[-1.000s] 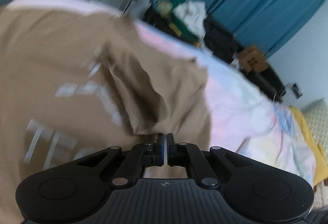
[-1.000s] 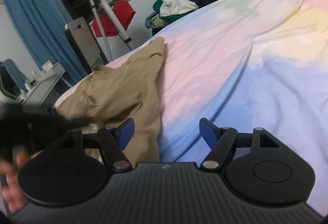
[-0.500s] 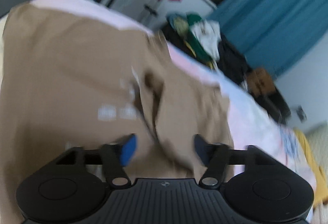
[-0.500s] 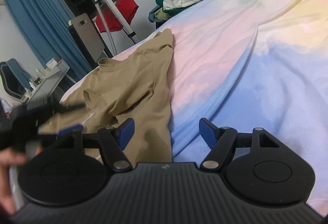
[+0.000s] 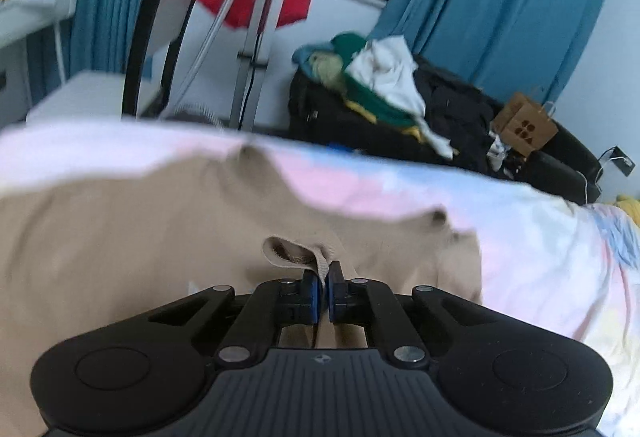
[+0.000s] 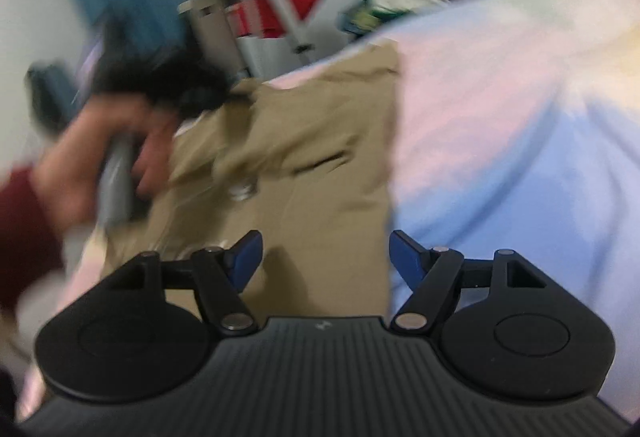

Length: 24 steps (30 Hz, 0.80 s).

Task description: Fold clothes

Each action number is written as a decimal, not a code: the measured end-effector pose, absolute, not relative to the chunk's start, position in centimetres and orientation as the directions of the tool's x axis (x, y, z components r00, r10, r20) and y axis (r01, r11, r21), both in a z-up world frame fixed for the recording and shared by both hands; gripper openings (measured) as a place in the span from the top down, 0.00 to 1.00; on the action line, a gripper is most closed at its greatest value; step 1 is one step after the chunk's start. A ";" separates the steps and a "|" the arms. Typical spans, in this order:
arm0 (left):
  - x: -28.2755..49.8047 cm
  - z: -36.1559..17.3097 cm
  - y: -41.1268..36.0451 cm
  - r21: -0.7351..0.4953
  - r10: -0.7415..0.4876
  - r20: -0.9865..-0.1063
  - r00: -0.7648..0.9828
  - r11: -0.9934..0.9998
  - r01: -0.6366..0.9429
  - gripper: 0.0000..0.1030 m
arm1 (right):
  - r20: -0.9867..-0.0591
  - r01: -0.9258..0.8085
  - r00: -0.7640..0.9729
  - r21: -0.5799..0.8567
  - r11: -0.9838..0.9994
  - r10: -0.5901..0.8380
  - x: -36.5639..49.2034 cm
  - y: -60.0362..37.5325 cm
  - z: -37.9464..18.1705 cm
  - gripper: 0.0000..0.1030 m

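right wrist view motion-blurred | left hand point(image 6: 92, 153) left of the open jaws smeared | tan T-shirt point(image 5: 120, 237) cut off by frame edge left of the closed jaws

We saw a tan shirt point(image 5: 140, 237) of soft matt cloth with a ribbed collar band, on a smooth pastel cotton-like bedsheet point(image 5: 540, 237). Our left gripper point(image 5: 323, 287) looked matt black plastic with ribbed housing, shiny metal pivot pins and blue rubbery pads point(image 6: 404, 251).

Tan T-shirt point(image 5: 140, 237) lies rumpled on the bed, collar edge pinched up.
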<state>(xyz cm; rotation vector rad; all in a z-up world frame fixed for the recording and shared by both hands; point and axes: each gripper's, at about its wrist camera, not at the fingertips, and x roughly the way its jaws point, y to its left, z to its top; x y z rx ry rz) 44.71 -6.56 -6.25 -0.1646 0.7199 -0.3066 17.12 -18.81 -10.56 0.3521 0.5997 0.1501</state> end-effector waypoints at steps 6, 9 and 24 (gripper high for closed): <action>48.6 -7.2 -9.5 -0.100 -0.223 -0.653 0.723 0.973 0.209 0.96 | -0.553 -0.220 0.771 0.235 0.947 0.316 16.6 -14.5 -11.0 0.31; 48.6 -10.0 -9.1 -0.088 -0.191 -0.687 0.701 0.980 0.180 0.95 | -0.590 -0.232 0.741 0.225 0.946 0.322 17.2 -13.9 -11.9 0.30; 35.8 -5.1 9.3 -0.397 -0.188 -0.570 0.800 0.915 -0.068 0.25 | -0.508 -0.108 0.820 0.312 0.944 0.262 15.5 -16.2 -10.5 0.31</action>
